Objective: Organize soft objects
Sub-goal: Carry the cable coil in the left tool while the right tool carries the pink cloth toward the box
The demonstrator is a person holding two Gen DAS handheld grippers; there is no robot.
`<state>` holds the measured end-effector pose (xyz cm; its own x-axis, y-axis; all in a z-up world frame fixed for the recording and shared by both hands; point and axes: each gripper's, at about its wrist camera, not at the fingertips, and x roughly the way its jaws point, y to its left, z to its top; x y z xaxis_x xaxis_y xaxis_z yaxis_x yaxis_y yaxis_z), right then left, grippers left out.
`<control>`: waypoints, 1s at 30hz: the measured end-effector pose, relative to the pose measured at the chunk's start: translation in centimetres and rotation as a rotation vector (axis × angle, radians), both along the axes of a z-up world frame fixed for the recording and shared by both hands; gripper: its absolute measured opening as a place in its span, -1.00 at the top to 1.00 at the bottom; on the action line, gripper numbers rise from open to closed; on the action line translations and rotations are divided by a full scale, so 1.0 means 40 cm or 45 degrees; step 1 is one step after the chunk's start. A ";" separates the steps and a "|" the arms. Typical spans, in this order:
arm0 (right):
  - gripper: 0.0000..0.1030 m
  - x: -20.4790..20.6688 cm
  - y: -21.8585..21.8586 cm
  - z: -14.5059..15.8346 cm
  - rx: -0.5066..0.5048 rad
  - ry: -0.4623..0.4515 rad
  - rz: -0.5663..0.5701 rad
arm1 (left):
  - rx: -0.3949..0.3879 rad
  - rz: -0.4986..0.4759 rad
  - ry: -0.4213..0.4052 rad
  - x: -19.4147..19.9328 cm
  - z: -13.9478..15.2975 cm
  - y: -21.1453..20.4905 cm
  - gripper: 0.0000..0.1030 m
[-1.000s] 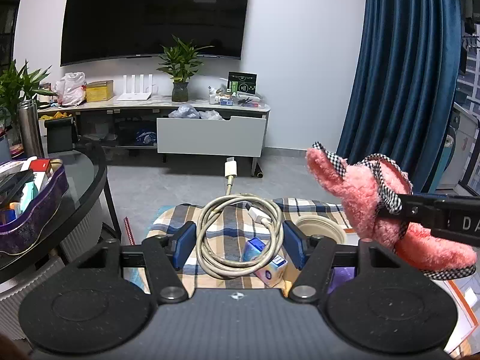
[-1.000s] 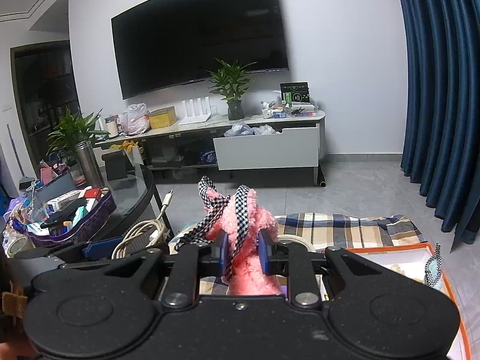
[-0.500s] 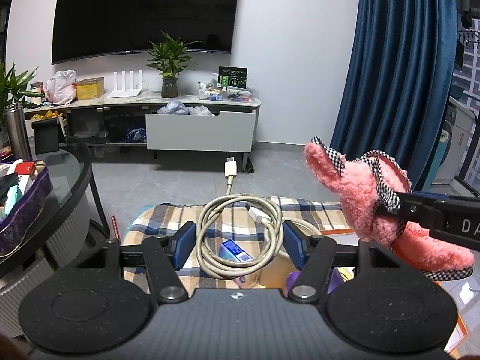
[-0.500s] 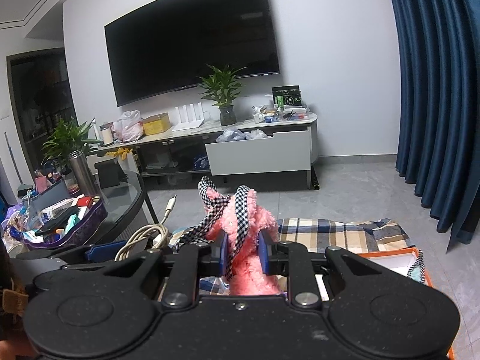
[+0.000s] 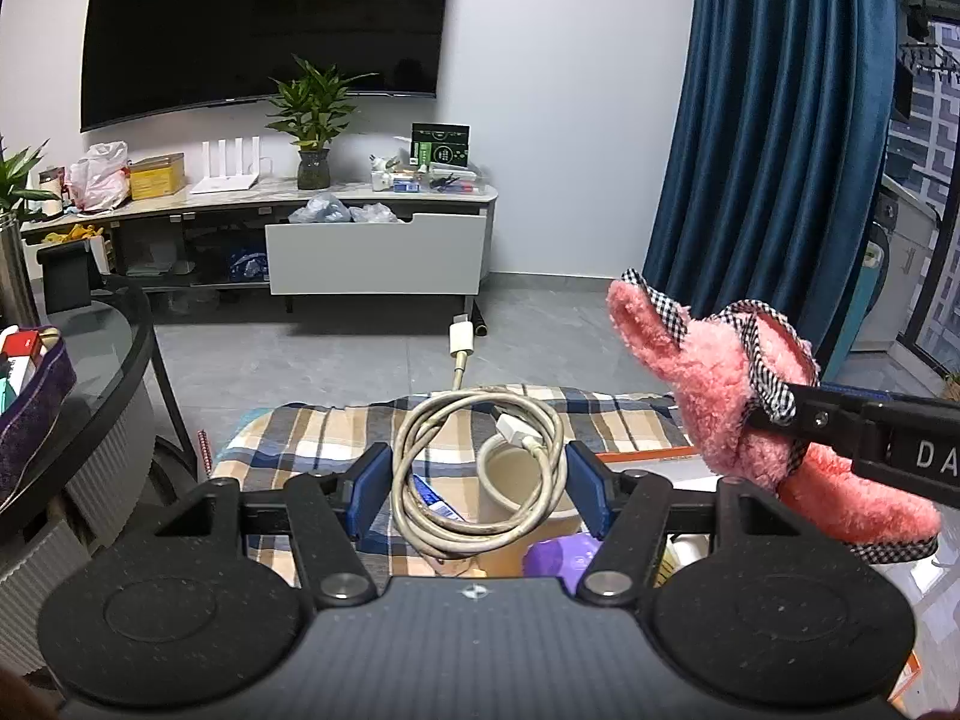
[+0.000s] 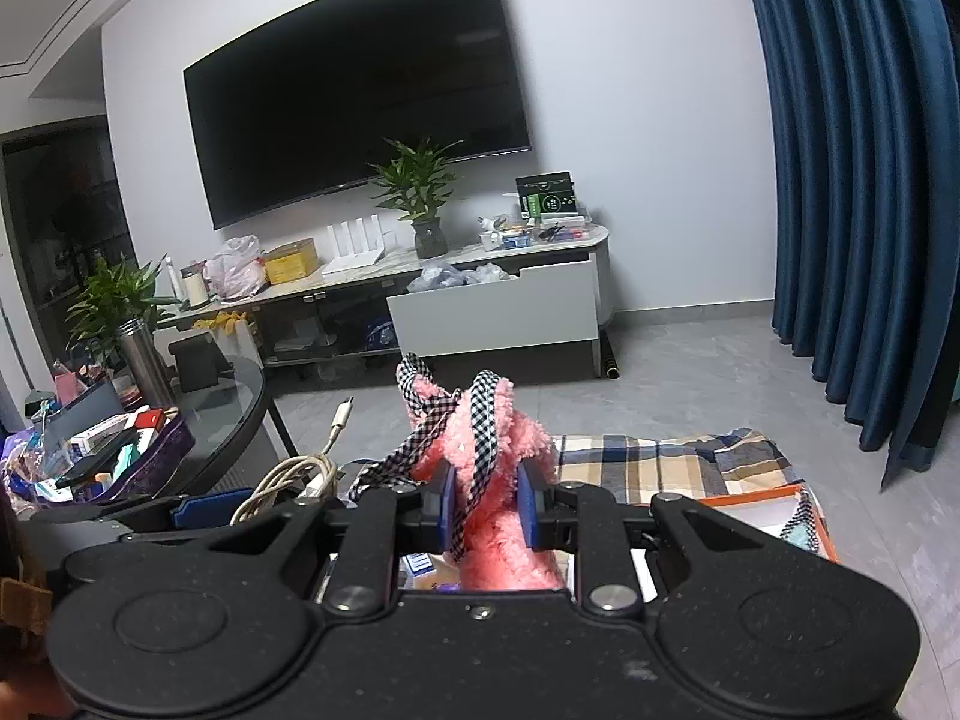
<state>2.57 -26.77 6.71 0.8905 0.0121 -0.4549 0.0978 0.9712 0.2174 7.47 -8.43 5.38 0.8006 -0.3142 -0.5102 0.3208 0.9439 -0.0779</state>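
Both my tools have drifted sideways since a second ago: the glass desk (image 5: 102, 354) with its purple tray (image 5: 36, 414) has slid toward the left edge of my left view, and the orange-rimmed box (image 6: 774, 495) now sits closer under my right one. My left tool (image 5: 477, 480) stands half spread with its blue pads pinching a coiled white charging cable (image 5: 480, 468), one plug sticking up past the coil. My right tool (image 6: 483, 507) is pressed tight on a pink fluffy slipper (image 6: 498, 480) trimmed in black-and-white check, held in the air above the plaid blanket (image 6: 666, 462) on the floor. From the left view the slipper (image 5: 738, 408) hangs to the right of the cable, well apart from it. A cream cup (image 5: 510, 474) and a purple thing (image 5: 558, 558) lie below the cable.
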 end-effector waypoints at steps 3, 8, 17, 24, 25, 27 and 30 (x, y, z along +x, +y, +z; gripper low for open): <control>0.48 -0.007 -0.013 -0.002 0.002 -0.002 -0.015 | 0.002 -0.017 0.002 -0.002 0.001 -0.012 -0.23; 0.48 -0.018 -0.034 -0.007 0.011 0.000 -0.038 | 0.007 -0.041 0.004 -0.010 0.000 -0.038 -0.23; 0.47 -0.039 -0.072 -0.013 0.026 0.001 -0.076 | 0.020 -0.082 0.008 -0.014 -0.002 -0.073 -0.23; 0.47 -0.048 -0.092 -0.017 0.033 0.006 -0.097 | 0.029 -0.108 0.010 -0.018 -0.008 -0.097 -0.23; 0.47 -0.049 -0.095 -0.017 0.034 0.006 -0.099 | 0.030 -0.111 0.011 -0.019 -0.009 -0.100 -0.23; 0.47 -0.051 -0.101 -0.018 0.036 0.007 -0.106 | 0.032 -0.118 0.013 -0.019 -0.010 -0.105 -0.23; 0.47 -0.051 -0.107 -0.018 0.038 0.008 -0.115 | 0.034 -0.130 0.013 -0.019 -0.011 -0.112 -0.23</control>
